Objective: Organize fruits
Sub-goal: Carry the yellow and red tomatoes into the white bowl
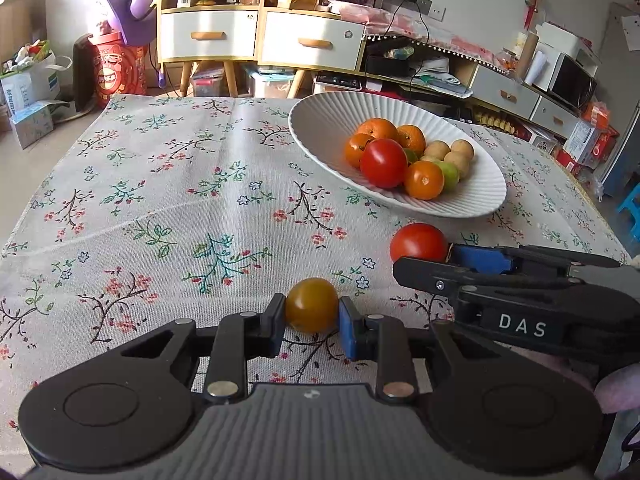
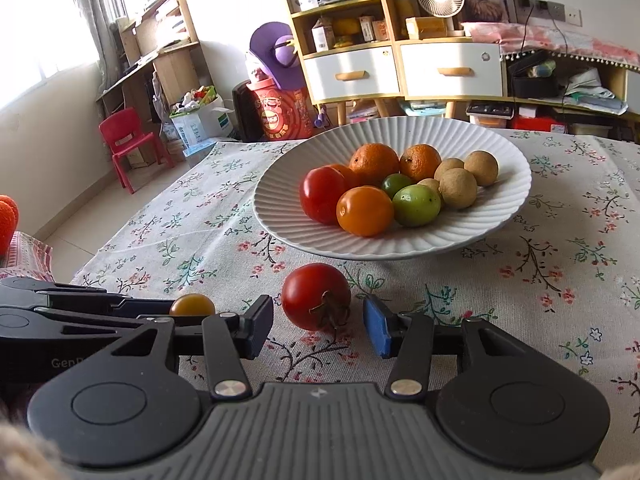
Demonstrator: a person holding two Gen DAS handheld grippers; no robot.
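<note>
Nearest the left wrist lens, the left gripper [image 1: 312, 316] pinches a yellow tomato [image 1: 311, 305] at lower centre, resting on the floral tablecloth [image 1: 180, 208]. Only the right wrist view shows the right gripper [image 2: 318, 324] spread, pads clear of a red tomato [image 2: 316, 295] (stem toward the lens) between them; a white bowl [image 2: 500, 216] of fruit sits behind

- Left gripper [image 1: 312, 322]: black linkage arms, ribbed grey body, blue pads, silver pivot pins.
- Right gripper [image 2: 318, 322]: same build; white "DAS" lettering on its side, one small screw.
</note>
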